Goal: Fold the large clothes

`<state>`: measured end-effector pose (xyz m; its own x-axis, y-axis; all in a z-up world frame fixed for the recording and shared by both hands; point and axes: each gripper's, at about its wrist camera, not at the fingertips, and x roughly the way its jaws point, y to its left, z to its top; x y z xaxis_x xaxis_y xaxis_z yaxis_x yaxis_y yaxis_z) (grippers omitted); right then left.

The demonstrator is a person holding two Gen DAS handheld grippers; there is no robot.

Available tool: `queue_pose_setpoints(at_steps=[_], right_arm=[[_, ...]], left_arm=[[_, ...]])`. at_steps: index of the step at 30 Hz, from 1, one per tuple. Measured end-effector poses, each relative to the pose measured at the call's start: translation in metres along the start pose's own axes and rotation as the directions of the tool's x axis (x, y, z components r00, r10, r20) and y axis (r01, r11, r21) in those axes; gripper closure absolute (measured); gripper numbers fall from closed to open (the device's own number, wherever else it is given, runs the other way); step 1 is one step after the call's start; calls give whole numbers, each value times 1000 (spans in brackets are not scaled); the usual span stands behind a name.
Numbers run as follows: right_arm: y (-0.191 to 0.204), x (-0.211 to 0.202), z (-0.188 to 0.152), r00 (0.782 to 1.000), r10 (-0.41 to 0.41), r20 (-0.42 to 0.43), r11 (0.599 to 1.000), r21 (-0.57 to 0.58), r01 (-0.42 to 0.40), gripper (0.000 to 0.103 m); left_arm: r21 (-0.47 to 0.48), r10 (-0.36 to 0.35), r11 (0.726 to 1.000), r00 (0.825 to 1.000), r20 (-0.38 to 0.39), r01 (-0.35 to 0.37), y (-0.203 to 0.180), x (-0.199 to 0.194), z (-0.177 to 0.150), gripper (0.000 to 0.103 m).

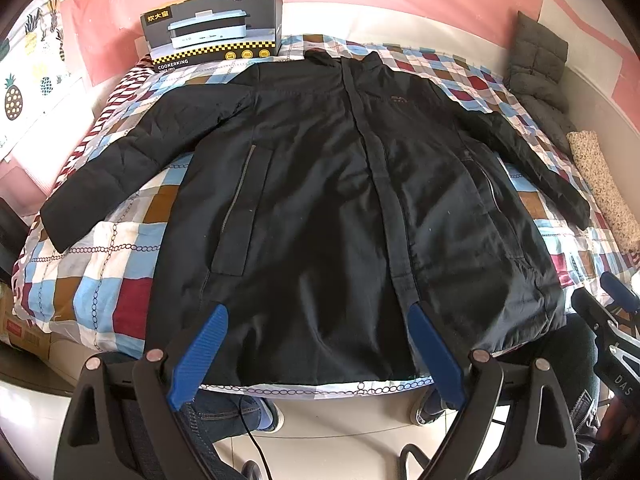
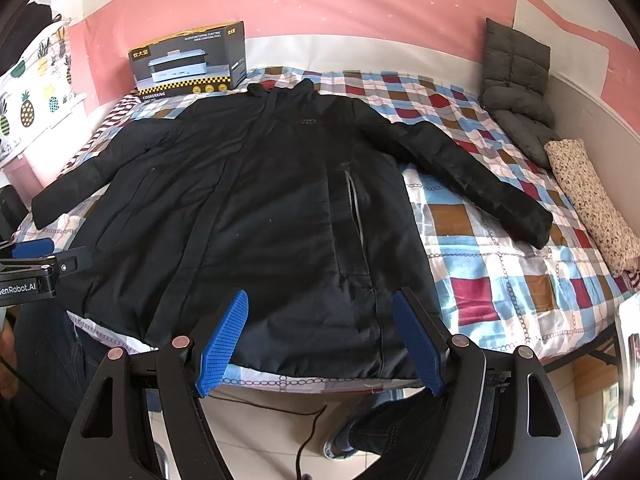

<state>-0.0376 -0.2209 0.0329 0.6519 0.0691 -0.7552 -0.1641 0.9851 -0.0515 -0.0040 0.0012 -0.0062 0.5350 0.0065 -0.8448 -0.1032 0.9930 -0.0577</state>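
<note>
A black padded jacket [image 1: 320, 184] lies spread flat, front side up, on a bed covered by a checked quilt [image 1: 100, 280]; its collar points toward the pink wall [image 2: 300, 4] and its hem lies at the quilt's near edge. Both sleeves extend outward and slightly toward the hem, each resting on the quilt. Beyond the collar, just to its left, stands a cooking-appliance box [image 1: 212, 36] marked COOKERKING. To the right of the jacket, at the bed's far side, lie a grey quilted cushion [image 2: 516, 92] and, nearer, a speckled fabric roll [image 2: 592, 204]. The left gripper [image 1: 318, 354] hangs over the hem, its blue fingers [image 1: 200, 356] spread wide with nothing between them; whether the tips touch the cloth cannot be told from this angle. The right gripper [image 2: 320, 344] hangs likewise over the hem, further toward the jacket's right pocket zip, fingers spread apart and empty. Below the hem, the person's jeans and shoes [image 1: 268, 416] show on a pale tiled floor [image 1: 340, 432].
</note>
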Motion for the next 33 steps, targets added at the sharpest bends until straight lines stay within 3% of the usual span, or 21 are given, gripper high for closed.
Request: queue_pose_setpoints(at_steps=[33], right_arm=[[2,10,4,1000,-3,-27,1000,-12,2,28]], left_arm=[[5,10,1000,1000,-23,-10,2,11,3,10]])
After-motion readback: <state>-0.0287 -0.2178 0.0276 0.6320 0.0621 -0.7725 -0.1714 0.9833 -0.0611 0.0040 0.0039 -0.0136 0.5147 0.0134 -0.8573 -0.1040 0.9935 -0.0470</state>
